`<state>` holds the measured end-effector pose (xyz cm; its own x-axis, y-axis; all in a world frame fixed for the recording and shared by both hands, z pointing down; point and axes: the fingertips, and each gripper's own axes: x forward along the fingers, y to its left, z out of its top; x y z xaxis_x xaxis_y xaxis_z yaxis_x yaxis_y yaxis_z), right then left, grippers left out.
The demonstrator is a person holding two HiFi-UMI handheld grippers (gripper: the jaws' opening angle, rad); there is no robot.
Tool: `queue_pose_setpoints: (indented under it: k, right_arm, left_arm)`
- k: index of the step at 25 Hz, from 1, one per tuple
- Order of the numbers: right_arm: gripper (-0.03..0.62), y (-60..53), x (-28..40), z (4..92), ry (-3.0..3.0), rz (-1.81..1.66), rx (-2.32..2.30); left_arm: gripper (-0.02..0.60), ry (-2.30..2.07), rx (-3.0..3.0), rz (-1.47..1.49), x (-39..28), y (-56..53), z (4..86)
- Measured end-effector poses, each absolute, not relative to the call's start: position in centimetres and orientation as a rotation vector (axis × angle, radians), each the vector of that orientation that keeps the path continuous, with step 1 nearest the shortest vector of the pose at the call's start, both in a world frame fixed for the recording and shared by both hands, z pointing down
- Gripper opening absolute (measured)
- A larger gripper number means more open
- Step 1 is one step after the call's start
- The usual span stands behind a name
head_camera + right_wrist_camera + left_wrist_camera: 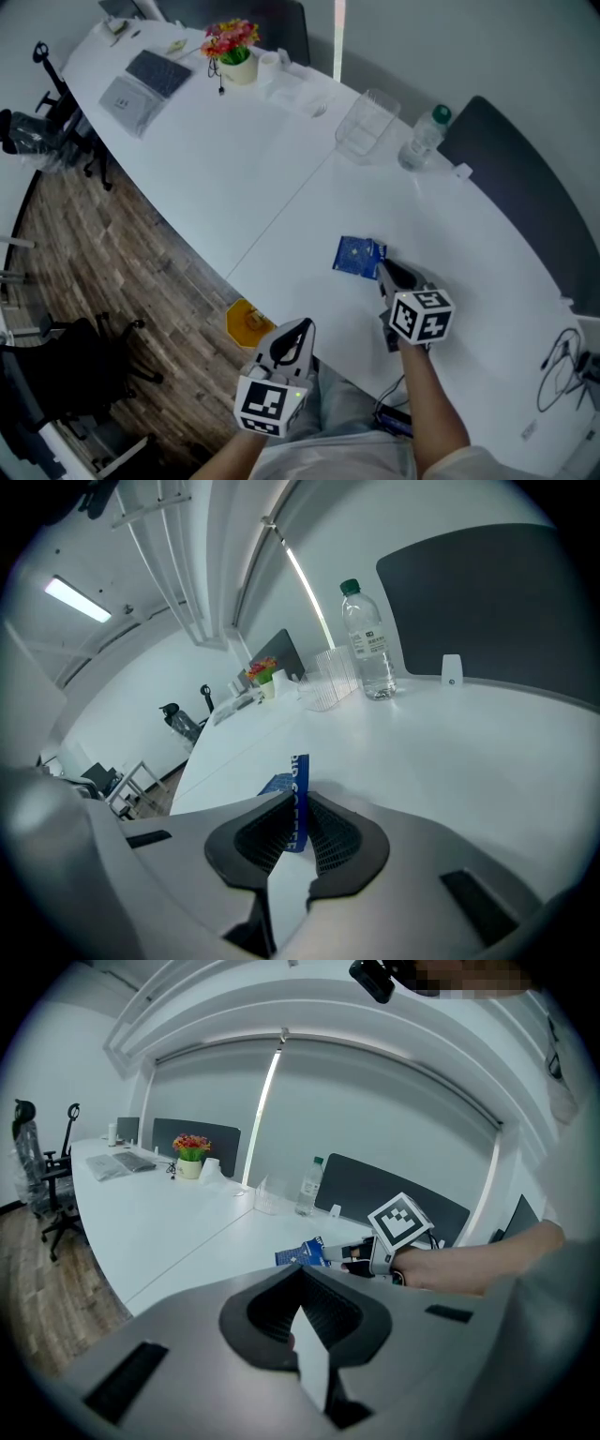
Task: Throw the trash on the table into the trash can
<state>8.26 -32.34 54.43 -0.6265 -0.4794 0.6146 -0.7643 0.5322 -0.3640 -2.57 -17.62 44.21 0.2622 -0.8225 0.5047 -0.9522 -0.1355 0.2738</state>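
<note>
The right gripper [384, 272] reached out over the white worktop [281, 178], and its fingers [337, 841] were pinched together on a blue packet [298, 799]. In the right gripper view the packet stood on edge between the two pads, its upper part sticking out past the fingertips. From the head view the rest of the packet lay on the worktop just ahead of that gripper, near the worktop's front edge.

The left gripper [298, 330] hung off the worktop's edge, above the wooden floor [122, 272], well apart from the packet. Its fingers [328, 1312] were closed tip to tip with nothing between them.

Farther back on the worktop stood a water bottle [424, 138] with a green cap, and just beside it a clear plastic box [366, 124]. A pot of flowers [232, 52] and a laptop [148, 82] sat at the far end.
</note>
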Motion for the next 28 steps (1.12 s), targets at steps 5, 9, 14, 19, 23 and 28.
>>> queue_pose_setpoints:
  k: [5, 9, 14, 19, 23, 28]
  right_arm:
    - [0.060, -31.1, 6.6, 52.5, -2.383, 0.851, 0.951]
    - [0.059, -29.3, 4.4, 51.3, -2.418, 0.833, 0.875]
    - [0.058, -26.5, 1.1, 50.3, -2.457, 0.802, 0.761]
    - [0.058, -22.5, -2.6, 49.3, -2.488, 0.766, 0.626]
    - [0.058, -19.4, -5.3, 48.6, -2.508, 0.739, 0.530]
    - [0.058, -15.9, -8.2, 48.0, -2.520, 0.713, 0.417]
  left_arm:
    - [0.000, -1.670, 1.951, 0.287, -4.2, -16.1, 43.8]
    - [0.000, -1.731, 1.892, 0.286, -6.1, -13.6, 43.6]
    - [0.000, -1.824, 1.821, 0.238, -8.6, -10.6, 42.7]
    - [0.000, -1.908, 1.743, 0.215, -11.1, -6.6, 42.2]
    - [0.000, -1.968, 1.684, 0.194, -12.9, -3.5, 41.7]
    - [0.000, -2.043, 1.611, 0.159, -14.8, -0.1, 41.1]
